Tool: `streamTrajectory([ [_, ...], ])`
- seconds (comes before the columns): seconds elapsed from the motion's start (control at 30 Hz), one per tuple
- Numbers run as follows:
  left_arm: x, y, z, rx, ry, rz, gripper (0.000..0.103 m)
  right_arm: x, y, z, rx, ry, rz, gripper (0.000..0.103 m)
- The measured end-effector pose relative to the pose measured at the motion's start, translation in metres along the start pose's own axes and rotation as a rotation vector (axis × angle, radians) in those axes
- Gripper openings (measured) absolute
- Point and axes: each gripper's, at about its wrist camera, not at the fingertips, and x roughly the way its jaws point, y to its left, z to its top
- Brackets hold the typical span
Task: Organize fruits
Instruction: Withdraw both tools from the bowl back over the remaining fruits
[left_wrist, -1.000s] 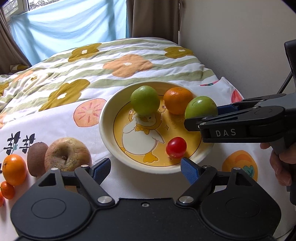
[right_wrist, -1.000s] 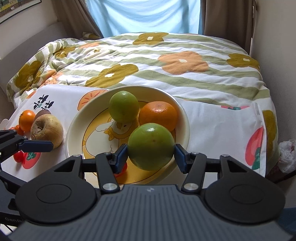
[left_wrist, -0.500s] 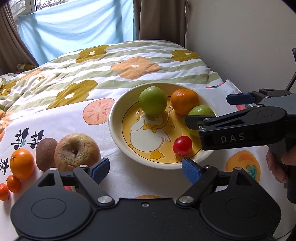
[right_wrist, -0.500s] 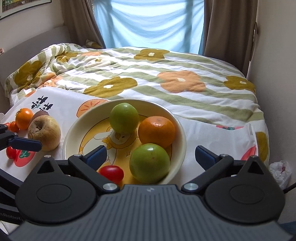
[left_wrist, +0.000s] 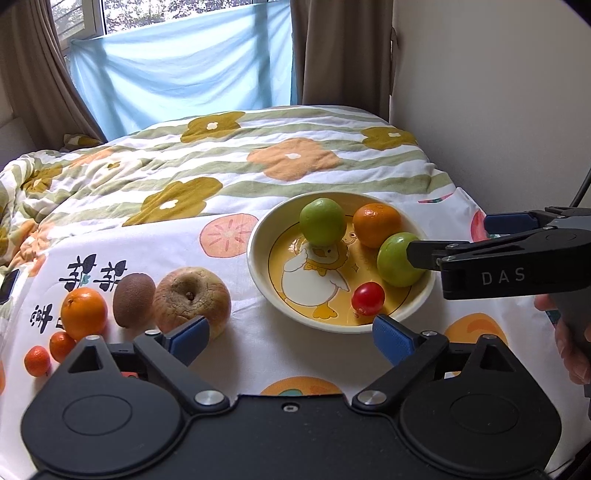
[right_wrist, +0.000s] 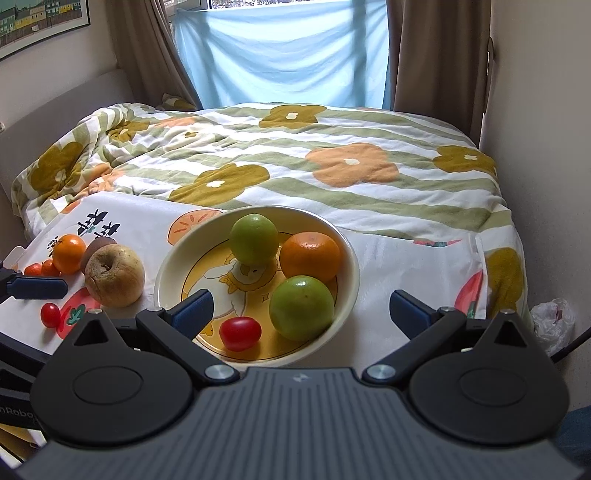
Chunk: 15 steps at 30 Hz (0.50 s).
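A cream bowl (left_wrist: 258, 258) (right_wrist: 347, 251) with a duck print sits on the bed and holds two green fruits (left_wrist: 322, 221) (left_wrist: 397, 260), an orange (left_wrist: 376, 225) and a red cherry tomato (left_wrist: 367, 298). Left of it on the cloth lie a brownish apple (left_wrist: 190, 295), a kiwi (left_wrist: 133, 299), an orange (left_wrist: 84, 308) and small oranges (left_wrist: 61, 346). My left gripper (left_wrist: 291, 338) hovers in front of the bowl, jaws still opening, nothing between them. My right gripper (right_wrist: 301, 308) stands open above the bowl's near side, clear of the green fruit (right_wrist: 301, 308) it frames.
A floral striped quilt (right_wrist: 295, 166) covers the bed behind the bowl. A wall (left_wrist: 498, 110) runs along the right, curtains and a window at the back. One more cherry tomato (right_wrist: 50, 315) lies on the cloth at the left. A white plastic bag (right_wrist: 554, 321) sits beside the bed.
The right gripper let go of the green fruit, which now rests in the bowl, and drew back and up. The left gripper also pulled back, rose, and opened wider.
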Motion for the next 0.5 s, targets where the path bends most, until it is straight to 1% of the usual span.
streamTrajectory([
  [0.17, -0.015, 0.009, -0.003, -0.021, -0.015, 0.035, 0.098, -0.015, 0.001, 0.003, 0.037, -0.005, 0.014, 0.103],
  [0.27, -0.026, 0.018, -0.006, -0.042, -0.028, 0.057, 0.099, -0.022, 0.008, 0.005, 0.035, -0.01, 0.03, 0.103],
  [0.5, -0.051, 0.042, -0.016, -0.084, -0.052, 0.148, 0.099, -0.03, 0.032, 0.009, 0.021, -0.008, 0.084, 0.103],
])
